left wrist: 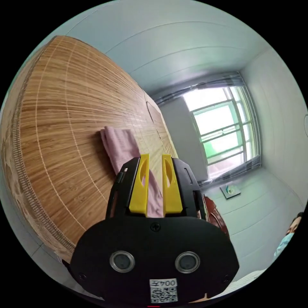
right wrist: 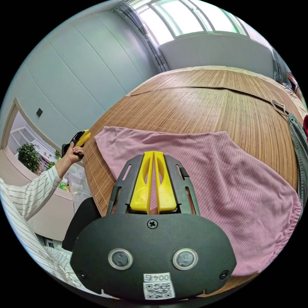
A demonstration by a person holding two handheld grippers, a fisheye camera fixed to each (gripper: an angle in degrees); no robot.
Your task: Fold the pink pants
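Note:
The pink pants (right wrist: 224, 189) lie flat on the bamboo mat (right wrist: 205, 106), gathered waistband at the right and leg end at the left. My right gripper (right wrist: 153, 154) hovers over the pants near their leg end, its yellow jaws shut together with no cloth between them. A hand holds my left gripper (right wrist: 80, 139) off the mat's left edge, apart from the pants. In the left gripper view the pants (left wrist: 120, 150) lie on the mat (left wrist: 64, 128) beyond my left gripper (left wrist: 155, 157), whose jaws stand a narrow gap apart with nothing in them.
A grey denim garment (right wrist: 296, 144) lies at the mat's right edge beside something red (right wrist: 304, 123). A striped sleeve (right wrist: 29, 199) reaches in from the left. Windows (left wrist: 224, 128) stand behind the mat. Another person (left wrist: 293, 227) is at the room's side.

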